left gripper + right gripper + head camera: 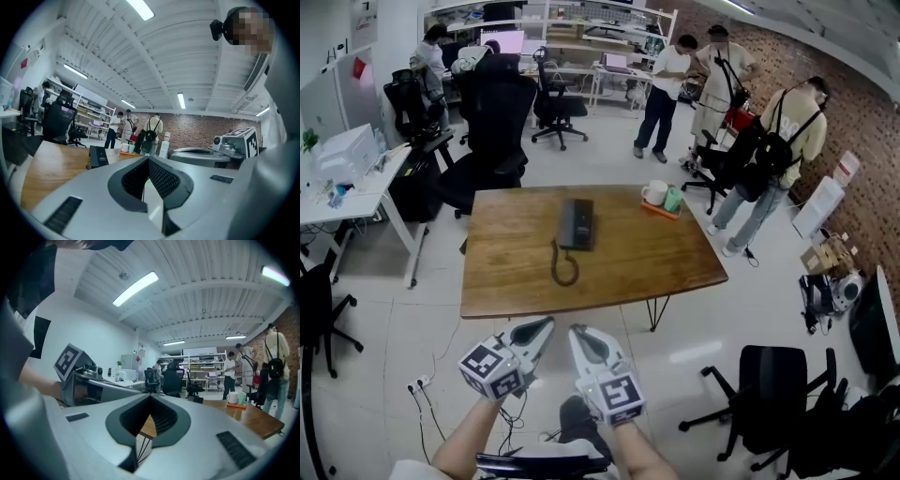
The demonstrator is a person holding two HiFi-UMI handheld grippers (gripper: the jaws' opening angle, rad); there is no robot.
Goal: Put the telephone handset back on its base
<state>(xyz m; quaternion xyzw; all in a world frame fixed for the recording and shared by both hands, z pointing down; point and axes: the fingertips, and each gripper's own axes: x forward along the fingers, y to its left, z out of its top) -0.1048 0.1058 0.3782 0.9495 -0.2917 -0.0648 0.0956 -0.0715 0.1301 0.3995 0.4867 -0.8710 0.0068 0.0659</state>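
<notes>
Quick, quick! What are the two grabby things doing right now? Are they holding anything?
Left gripper: closed, holding nothing.
Right gripper: closed, holding nothing.

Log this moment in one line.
left hand-held gripper: shut, empty | right hand-held gripper: shut, empty | telephone: on table, untouched

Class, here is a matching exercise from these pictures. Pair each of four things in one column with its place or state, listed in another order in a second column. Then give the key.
1 telephone
2 white mug
3 left gripper
4 nearest black chair

A jaws shut, nothing held, short of the table
B on the floor, off the table's near right corner
C on the orange tray, at the table's far right
D mid-table, cord curling toward the near edge

Pairs: 1-D, 2-C, 3-A, 4-B
</notes>
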